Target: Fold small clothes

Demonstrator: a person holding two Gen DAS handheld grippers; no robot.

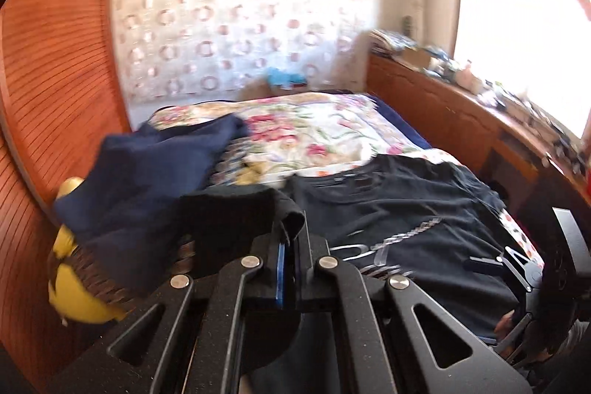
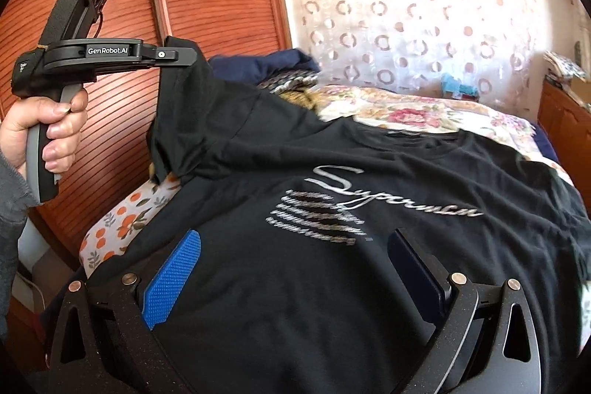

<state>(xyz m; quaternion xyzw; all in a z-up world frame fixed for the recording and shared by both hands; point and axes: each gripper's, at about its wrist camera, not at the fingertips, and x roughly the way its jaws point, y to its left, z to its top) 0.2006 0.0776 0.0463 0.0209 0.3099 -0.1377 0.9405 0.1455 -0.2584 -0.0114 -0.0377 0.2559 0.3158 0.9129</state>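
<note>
Two gripper fingers fill the near edge of the left wrist view, where the left gripper (image 1: pixel 286 246) is clamped on a fold of the black T-shirt (image 1: pixel 406 220), its blue pads pressed together on the cloth. The shirt spreads to the right over a floral bedspread (image 1: pixel 314 132), a silver print partly showing on its front. To the left lies a navy garment (image 1: pixel 155 172) in a heap, with a yellow object (image 1: pixel 74 294) under its near edge. Far behind hangs a curtain with ring patterns (image 1: pixel 240 24); a wooden wardrobe (image 1: pixel 55 61) stands on the left and a cluttered wooden sideboard (image 1: pixel 461 113) on the right. In the right wrist view, the right gripper (image 2: pixel 295 268) has its fingers wide apart, one blue pad (image 2: pixel 173 279) on the left and a dark one on the right, above the shirt's chest with nothing between them. The T-shirt (image 2: pixel 369 172) lies flat on the bed, silver script facing up. At the upper left a hand (image 2: pixel 48 132) grips the left gripper's handle, and the left gripper (image 2: pixel 184 54) holds the shirt's sleeve raised above the bed, the cloth hanging down from its tips.
</note>
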